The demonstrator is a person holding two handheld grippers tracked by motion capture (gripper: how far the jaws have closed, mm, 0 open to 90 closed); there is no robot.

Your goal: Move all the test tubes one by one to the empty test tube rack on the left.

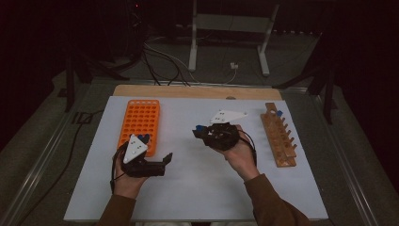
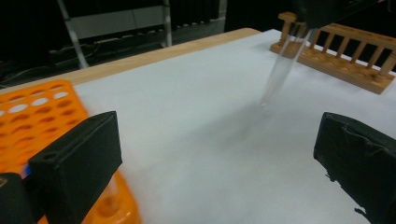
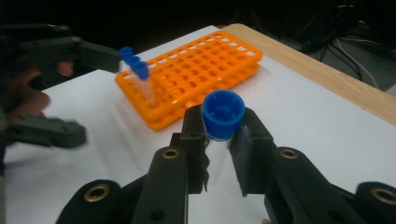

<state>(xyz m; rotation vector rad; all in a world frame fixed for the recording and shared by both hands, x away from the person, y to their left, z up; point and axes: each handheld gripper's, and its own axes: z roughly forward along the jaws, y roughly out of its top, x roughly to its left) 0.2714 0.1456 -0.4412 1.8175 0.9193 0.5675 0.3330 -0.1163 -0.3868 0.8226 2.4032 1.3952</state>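
My right gripper [image 3: 221, 128] is shut on a clear tube with a blue cap [image 3: 223, 111], held upright between its jaws. In the high view it [image 1: 199, 131] hovers over the middle of the white mat and points left. From the left gripper view the held tube [image 2: 280, 70] hangs down, its tip just above the mat. My left gripper [image 2: 217, 161] stands wide open with nothing between its jaws. It [image 1: 158, 153] is beside the near right corner of the orange rack [image 1: 139, 122]. Three blue-capped tubes [image 3: 139, 74] stand in that rack's near end.
A wooden peg rack [image 1: 279, 135] lies along the right side of the white mat [image 1: 197, 193], with a blue cap at its far end. The table's wooden edge [image 1: 197, 91] runs along the back. Cables and a metal stand lie on the floor beyond.
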